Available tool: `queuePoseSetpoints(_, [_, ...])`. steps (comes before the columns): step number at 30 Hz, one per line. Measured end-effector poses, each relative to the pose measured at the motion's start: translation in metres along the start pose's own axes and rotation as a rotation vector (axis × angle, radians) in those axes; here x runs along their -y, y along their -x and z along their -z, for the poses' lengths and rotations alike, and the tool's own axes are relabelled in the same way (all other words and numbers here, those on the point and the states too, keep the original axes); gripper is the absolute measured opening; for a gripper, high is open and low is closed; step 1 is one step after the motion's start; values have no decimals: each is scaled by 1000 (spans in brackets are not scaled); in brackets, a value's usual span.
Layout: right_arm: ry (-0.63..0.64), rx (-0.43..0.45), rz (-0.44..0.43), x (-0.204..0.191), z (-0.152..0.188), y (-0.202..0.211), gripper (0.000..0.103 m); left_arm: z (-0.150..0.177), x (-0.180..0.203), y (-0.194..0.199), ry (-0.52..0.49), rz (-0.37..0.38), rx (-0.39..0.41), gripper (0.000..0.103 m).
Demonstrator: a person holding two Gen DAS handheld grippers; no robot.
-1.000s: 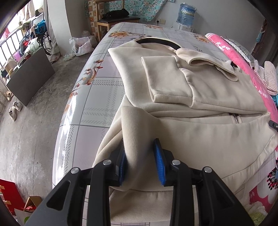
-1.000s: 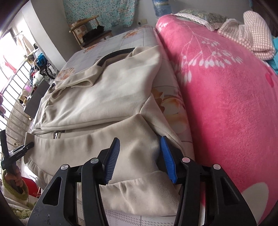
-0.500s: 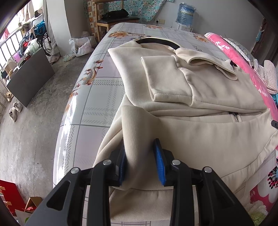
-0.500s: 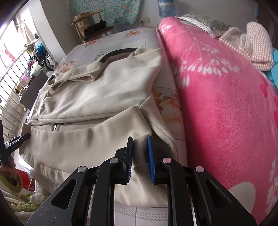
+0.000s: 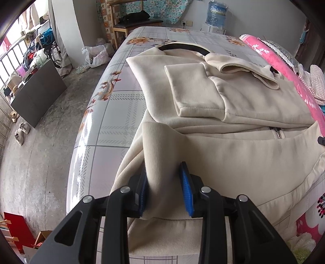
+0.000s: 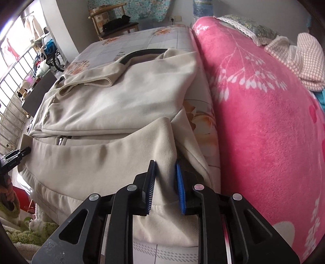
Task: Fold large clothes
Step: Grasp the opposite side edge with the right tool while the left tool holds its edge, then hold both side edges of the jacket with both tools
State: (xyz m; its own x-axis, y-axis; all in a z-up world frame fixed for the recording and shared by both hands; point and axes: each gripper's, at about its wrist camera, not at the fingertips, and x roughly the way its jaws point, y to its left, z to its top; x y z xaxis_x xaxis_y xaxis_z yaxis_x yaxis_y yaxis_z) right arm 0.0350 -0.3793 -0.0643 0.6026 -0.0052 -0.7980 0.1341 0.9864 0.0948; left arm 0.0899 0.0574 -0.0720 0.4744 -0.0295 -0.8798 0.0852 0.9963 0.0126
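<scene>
Left gripper [image 5: 165, 189]: black frame, blue pads, clamped on a raised fold of ribbed hem at the near left corner of the jacket [image 5: 233, 162]. The fabric hides most of the left pad; the fold's underside cannot be seen.

Right gripper [image 6: 165, 187]: same build, a pinch of hem at the near right corner between its blue pads [image 6: 179, 186]. Jaws easing apart slightly, cloth pressed between them. The lower frame is cut off by the picture edge.

Jacket, one: cream fleece, zip-fronted, lying flat on the bed [image 5: 113, 113] with its hem toward the grippers and its dark-lined collar at the far end. Two sleeves are folded in across the chest; one cuff lies square, the other gapes open. A metal zip pull [image 5: 277, 133] shows at the middle; most of the zip is hidden under the sleeves. The near hem hangs over the bed's edge, partly out of view.

Bed, one: glossy plaid cover with orange flowers.

Blanket [image 6: 264, 113], one: pink with white sprays, just beside the jacket's right edge; its far side is cut off.

Chair [image 5: 130, 22], one, beyond the bed; the dark item on its seat is hard to make out.

Water bottle [image 5: 215, 12], one, top cut off.
</scene>
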Motion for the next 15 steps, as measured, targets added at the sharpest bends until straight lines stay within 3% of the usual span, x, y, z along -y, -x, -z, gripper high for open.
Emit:
queuePoseSetpoints(7, [91,9,101,-17,1,0,14,2,8,2,-37,-70,-5,30])
queuePoseSetpoints(15, [143,11,164,-25,2,-1,14,2,11,3,-50,-95,-9,30])
